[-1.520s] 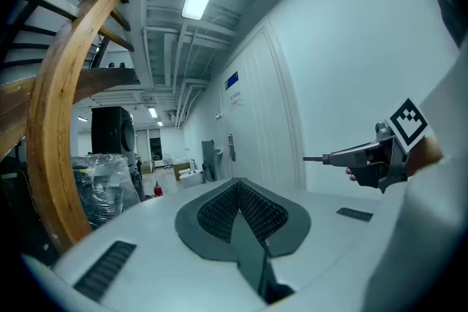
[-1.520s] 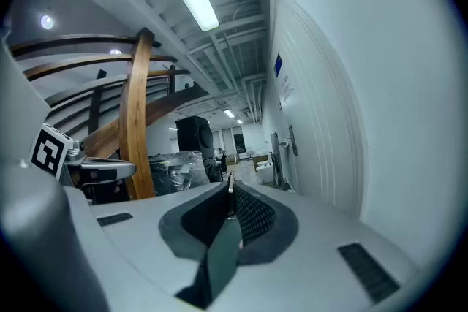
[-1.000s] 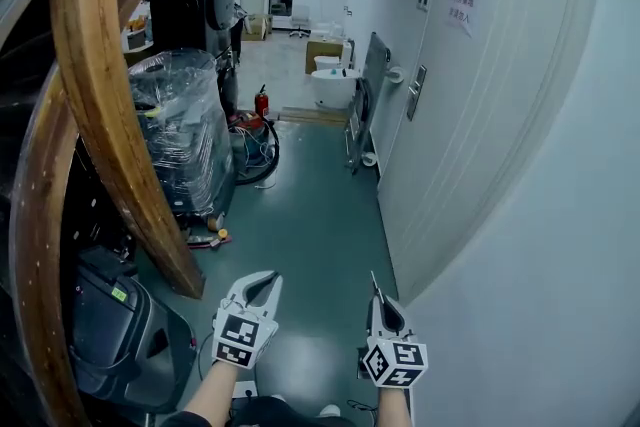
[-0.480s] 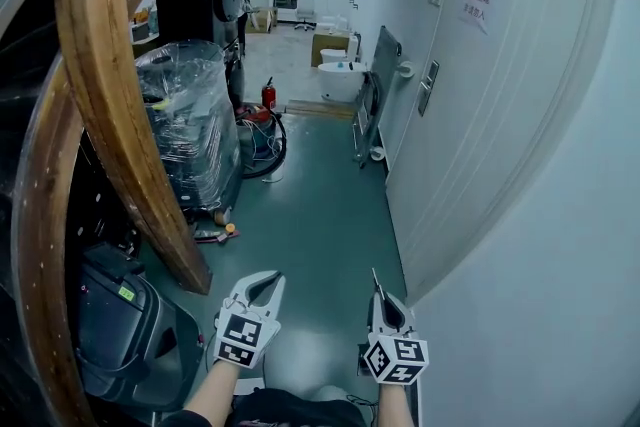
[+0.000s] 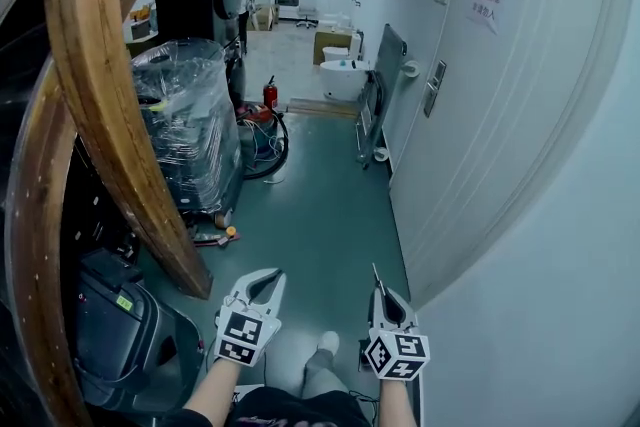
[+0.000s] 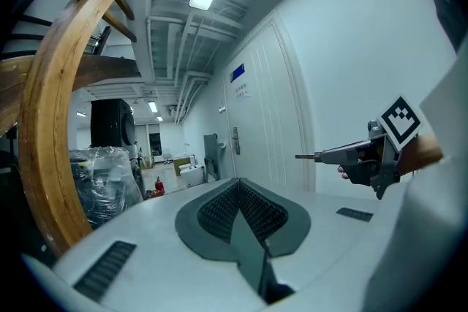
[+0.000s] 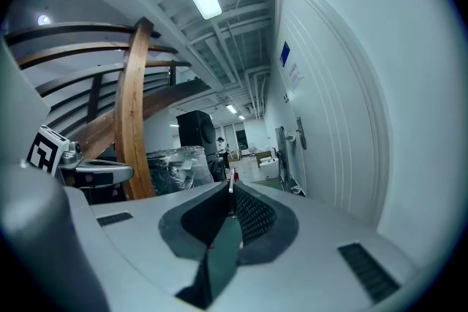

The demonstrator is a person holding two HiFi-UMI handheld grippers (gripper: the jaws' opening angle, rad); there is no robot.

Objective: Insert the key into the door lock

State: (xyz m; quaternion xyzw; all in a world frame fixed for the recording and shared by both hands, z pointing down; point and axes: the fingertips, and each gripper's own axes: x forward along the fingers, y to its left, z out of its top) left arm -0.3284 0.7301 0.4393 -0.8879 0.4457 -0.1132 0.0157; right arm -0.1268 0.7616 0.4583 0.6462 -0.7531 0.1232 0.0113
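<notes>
A white door (image 5: pixel 480 105) stands in the right wall of a corridor, and its metal handle and lock plate (image 5: pixel 432 87) are far ahead of both grippers. The lock plate (image 7: pixel 299 134) shows small in the right gripper view, and the same lock plate (image 6: pixel 235 141) in the left gripper view. My right gripper (image 5: pixel 378 291) is low near the wall, shut on a thin metal key (image 5: pixel 375 273) that sticks out forward. The key (image 6: pixel 308 156) points toward the door. My left gripper (image 5: pixel 262 281) is beside it, its tips together with nothing between them.
On the left a big curved wooden beam (image 5: pixel 110 105) leans over a plastic-wrapped pallet (image 5: pixel 185 125) and a black case (image 5: pixel 120 325). A red extinguisher (image 5: pixel 269 95), cables and a leaning panel (image 5: pixel 385 75) lie further down the green floor (image 5: pixel 310 215). The person's shoe (image 5: pixel 326 344) is below.
The view has moved a little forward along the corridor, and the door and lock sit slightly nearer. A leg and shoe have come into sight at the bottom. Both grippers keep their pose.
</notes>
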